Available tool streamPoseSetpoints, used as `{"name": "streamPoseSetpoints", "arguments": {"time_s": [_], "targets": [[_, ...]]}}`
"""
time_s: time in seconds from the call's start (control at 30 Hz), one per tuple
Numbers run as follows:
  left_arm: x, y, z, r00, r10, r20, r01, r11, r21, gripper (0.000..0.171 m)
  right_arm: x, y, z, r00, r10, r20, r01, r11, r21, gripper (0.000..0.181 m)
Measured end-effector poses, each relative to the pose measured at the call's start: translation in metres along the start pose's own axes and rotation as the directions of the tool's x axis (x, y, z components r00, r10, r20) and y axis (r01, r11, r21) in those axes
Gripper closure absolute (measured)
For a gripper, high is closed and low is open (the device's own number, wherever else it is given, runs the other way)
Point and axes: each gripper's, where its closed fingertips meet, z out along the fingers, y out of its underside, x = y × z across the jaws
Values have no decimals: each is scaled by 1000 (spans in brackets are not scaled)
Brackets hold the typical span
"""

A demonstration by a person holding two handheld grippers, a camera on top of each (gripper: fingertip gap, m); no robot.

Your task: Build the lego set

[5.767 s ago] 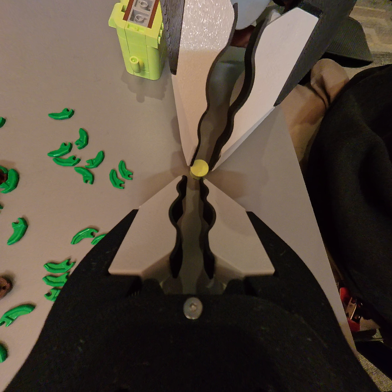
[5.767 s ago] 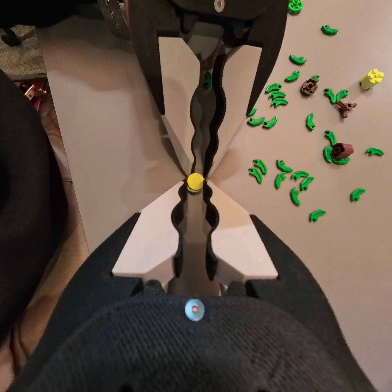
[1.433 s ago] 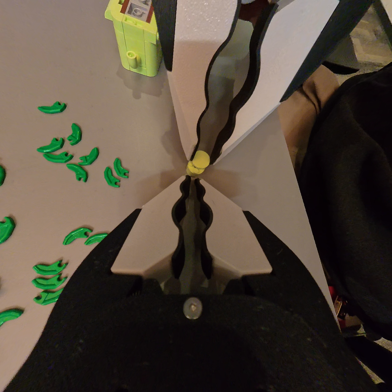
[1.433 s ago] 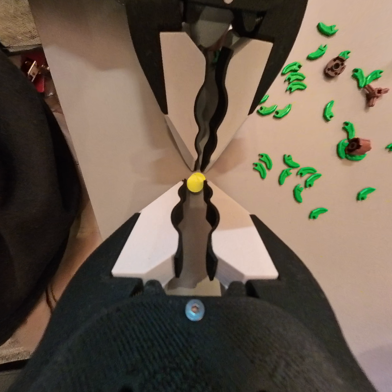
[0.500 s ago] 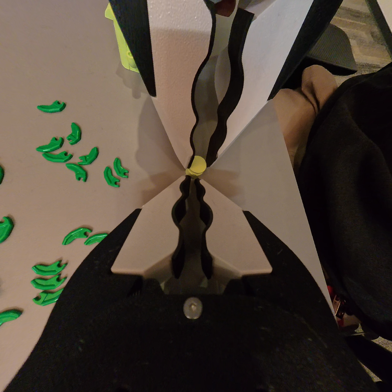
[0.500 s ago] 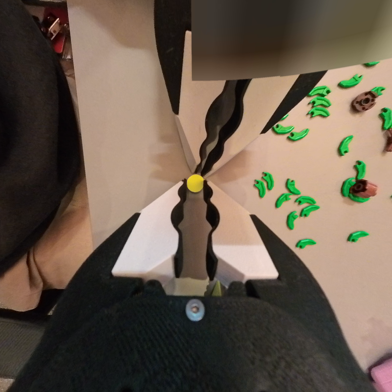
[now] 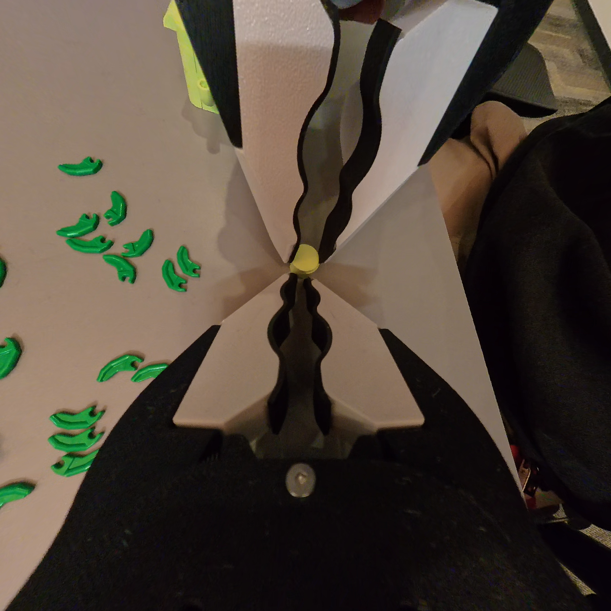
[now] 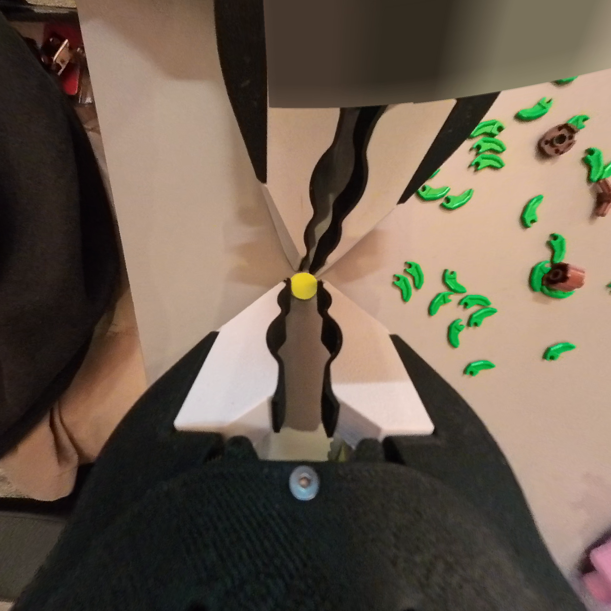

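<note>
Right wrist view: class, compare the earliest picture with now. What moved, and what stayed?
The left gripper swung from straight opposite to slanting in from the upper right. The right gripper still pinches the yellow round piece tip to tip with it. Green leaf pieces still lie scattered.

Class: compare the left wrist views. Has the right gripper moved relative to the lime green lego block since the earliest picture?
Yes. The right gripper has swung left across the lime green lego block, now covering most of it; earlier the block stood clear to its left.
</note>
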Motion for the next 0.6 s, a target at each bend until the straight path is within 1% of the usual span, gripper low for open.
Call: {"name": "streamPoseSetpoints", "arguments": {"time_s": [0.23,0.37,0.53,0.6], "targets": [[0,0,0,1000,1,1,-1,1000,0,167,1,1,-1,997,60,-53,-62,998,-23,167],[0,0,0,1000,-3,-1,3,1000,0,167,3,0,-4,984,147,-99,-149,989,-16,168],[0,0,0,1000,-5,-3,5,1000,0,167,2,-4,-7,945,290,-149,-286,957,46,168],[0,0,0,1000,-5,-3,5,1000,0,167,1,-3,-6,933,318,-168,-313,948,55,167]]}}
